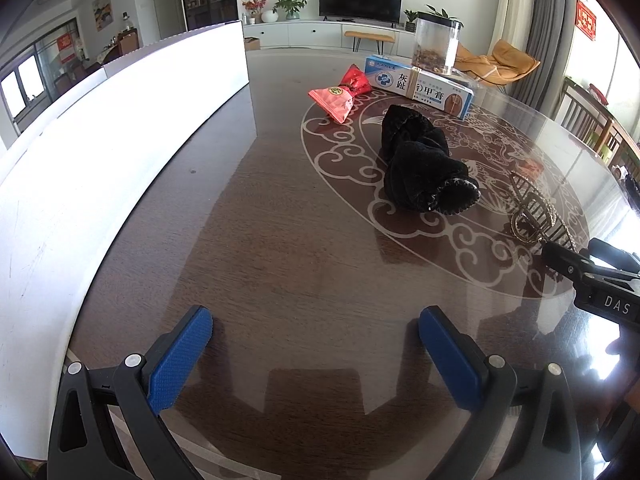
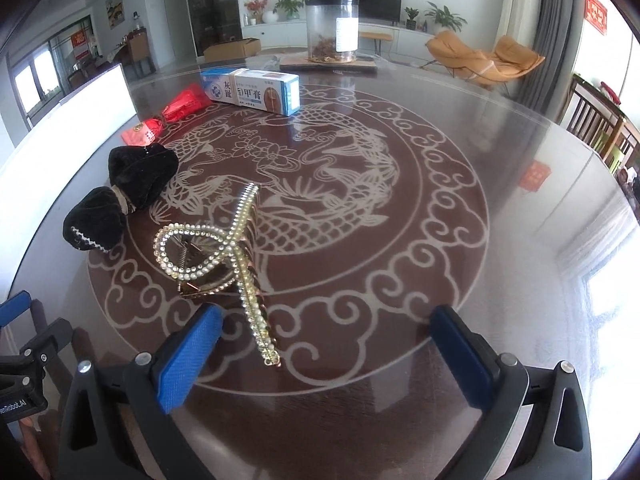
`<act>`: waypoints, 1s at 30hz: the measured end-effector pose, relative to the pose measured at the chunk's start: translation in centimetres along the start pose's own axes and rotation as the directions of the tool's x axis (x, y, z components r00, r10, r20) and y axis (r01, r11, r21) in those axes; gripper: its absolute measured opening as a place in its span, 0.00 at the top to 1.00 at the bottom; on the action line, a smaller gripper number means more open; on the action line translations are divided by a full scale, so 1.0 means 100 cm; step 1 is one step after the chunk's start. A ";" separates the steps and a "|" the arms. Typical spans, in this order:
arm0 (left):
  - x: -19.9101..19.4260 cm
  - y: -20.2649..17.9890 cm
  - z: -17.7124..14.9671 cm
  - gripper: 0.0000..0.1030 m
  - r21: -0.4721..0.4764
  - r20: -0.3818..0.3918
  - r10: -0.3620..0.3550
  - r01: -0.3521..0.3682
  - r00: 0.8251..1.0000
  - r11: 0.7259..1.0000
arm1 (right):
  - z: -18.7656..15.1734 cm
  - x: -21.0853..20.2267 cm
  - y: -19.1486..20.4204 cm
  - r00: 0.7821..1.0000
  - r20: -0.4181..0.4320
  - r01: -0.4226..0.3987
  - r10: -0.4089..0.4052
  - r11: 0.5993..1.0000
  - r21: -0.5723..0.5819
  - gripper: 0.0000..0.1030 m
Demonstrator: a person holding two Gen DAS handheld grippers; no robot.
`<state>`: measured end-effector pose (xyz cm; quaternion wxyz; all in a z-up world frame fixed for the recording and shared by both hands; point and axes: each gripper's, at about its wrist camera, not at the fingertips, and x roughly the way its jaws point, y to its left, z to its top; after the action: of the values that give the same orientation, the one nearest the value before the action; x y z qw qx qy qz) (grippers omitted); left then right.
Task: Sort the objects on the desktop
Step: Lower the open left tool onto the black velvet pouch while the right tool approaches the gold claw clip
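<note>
My right gripper [image 2: 326,344] is spread wide with nothing between its blue pads, and the hair claw clip [image 2: 224,258] lies just ahead of it, nearer the left pad [image 2: 188,356] than the right, its long toothed arm running back almost to that pad. My left gripper [image 1: 316,352] is just as wide and empty over bare table [image 1: 280,240], with the clip [image 1: 536,212] well off to its right.

I judge the clip light and rigid, but awkward: a springy metal frame, thin curved teeth, and rows of small stones that could chip or slip on the glossy tabletop. I would close across the looped handle end near the spring, where it is broadest, not on the teeth, and squeeze gently so the jaw does not pop open.

It is gold-toned, studded with pearl-like and clear beads along crossed, ribbon-shaped arms, with a coil spring showing inside the loop.

Beyond the clip to the left sit a black velvet scrunchie [image 2: 120,200], a red snack packet [image 2: 168,120], a blue-and-white ointment box [image 2: 256,90] and a clear jar [image 2: 332,28]; the white bin wall [image 1: 120,140] stands left of my left gripper.
</note>
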<state>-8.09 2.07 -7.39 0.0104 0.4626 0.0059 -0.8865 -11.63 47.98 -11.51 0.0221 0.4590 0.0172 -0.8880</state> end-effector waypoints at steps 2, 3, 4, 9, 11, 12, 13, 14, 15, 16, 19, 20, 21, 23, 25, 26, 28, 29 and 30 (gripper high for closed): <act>0.000 0.000 0.000 0.00 0.000 0.000 0.000 0.000 1.000 1.000 | 0.000 0.001 0.002 1.000 0.000 -0.007 0.007 1.000 -0.011 0.00; 0.000 0.000 0.000 0.00 0.000 0.000 0.000 0.000 1.000 1.000 | 0.000 0.000 0.004 1.000 0.001 -0.015 0.015 1.000 -0.022 0.00; 0.000 0.000 0.000 0.00 0.000 0.000 0.000 0.000 1.000 1.000 | 0.000 0.000 0.006 1.000 0.001 -0.023 0.023 0.999 -0.034 0.00; 0.000 -0.009 0.000 0.00 0.038 -0.026 -0.028 0.029 0.999 0.999 | -0.001 -0.001 0.010 0.999 0.001 -0.034 0.034 0.998 -0.050 0.00; 0.003 -0.022 0.005 0.00 0.094 -0.039 -0.063 0.066 0.997 0.993 | -0.001 -0.001 0.010 0.999 0.001 -0.034 0.034 0.998 -0.050 0.00; 0.006 -0.027 0.009 0.00 0.111 -0.042 -0.072 0.077 0.996 0.991 | -0.001 -0.001 0.010 0.999 0.001 -0.034 0.034 0.998 -0.050 0.00; 0.010 -0.031 0.014 0.00 0.117 -0.043 -0.077 0.081 0.996 0.990 | -0.001 -0.001 0.010 0.999 0.001 -0.034 0.034 0.998 -0.050 0.00; 0.014 -0.033 0.021 0.00 0.117 -0.046 -0.077 0.081 0.996 0.990 | -0.001 -0.001 0.010 0.999 0.001 -0.034 0.034 0.998 -0.050 0.00; 0.019 -0.035 0.028 0.00 0.112 -0.050 -0.073 0.079 0.996 0.991 | -0.001 -0.001 0.010 0.999 0.001 -0.034 0.034 0.998 -0.050 0.00; 0.024 -0.036 0.035 0.00 0.106 -0.055 -0.069 0.075 0.996 0.991 | -0.001 -0.001 0.010 0.999 0.001 -0.034 0.034 0.998 -0.050 0.00; 0.037 -0.038 0.056 0.00 0.093 -0.074 -0.070 0.077 0.995 0.993 | -0.001 0.000 0.010 0.999 0.001 -0.034 0.034 0.998 -0.050 0.00; 0.041 -0.039 0.063 0.00 0.090 -0.080 -0.074 0.081 0.994 0.993 | -0.001 -0.001 0.010 0.999 0.001 -0.034 0.034 0.998 -0.050 0.00; 0.045 -0.042 0.069 0.00 0.091 -0.088 -0.076 0.084 0.993 0.992 | -0.001 0.000 0.010 0.999 0.001 -0.034 0.034 0.998 -0.050 0.00; 0.054 -0.051 0.081 0.00 0.110 -0.110 -0.059 0.071 0.992 0.991 | -0.001 0.000 0.009 0.999 0.001 -0.034 0.034 0.998 -0.050 0.00; 0.060 -0.060 0.091 0.00 0.129 -0.124 -0.071 0.087 0.990 0.988 | -0.001 0.000 0.009 0.999 0.001 -0.034 0.035 0.998 -0.050 0.00; 0.062 -0.064 0.093 0.00 0.145 -0.121 -0.082 0.100 0.989 0.984 | -0.001 0.000 0.009 0.999 0.001 -0.035 0.035 0.998 -0.050 0.00; 0.062 -0.068 0.095 0.03 0.176 -0.091 -0.099 0.114 0.991 0.978 | 0.000 0.000 0.009 0.999 0.001 -0.034 0.035 0.998 -0.050 0.00; 0.059 -0.067 0.096 0.18 0.179 -0.069 -0.104 0.115 0.992 0.977 | -0.001 0.000 0.009 0.999 0.001 -0.035 0.035 0.998 -0.050 0.00; 0.055 -0.065 0.096 0.42 0.180 -0.049 -0.107 0.114 0.993 0.977 | -0.001 0.000 0.009 0.999 0.001 -0.035 0.035 0.998 -0.050 0.00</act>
<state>-19.29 8.29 -6.43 -0.0814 0.4779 -0.0495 -0.8732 -11.51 47.05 -11.52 0.0490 0.4577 0.0316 -0.8872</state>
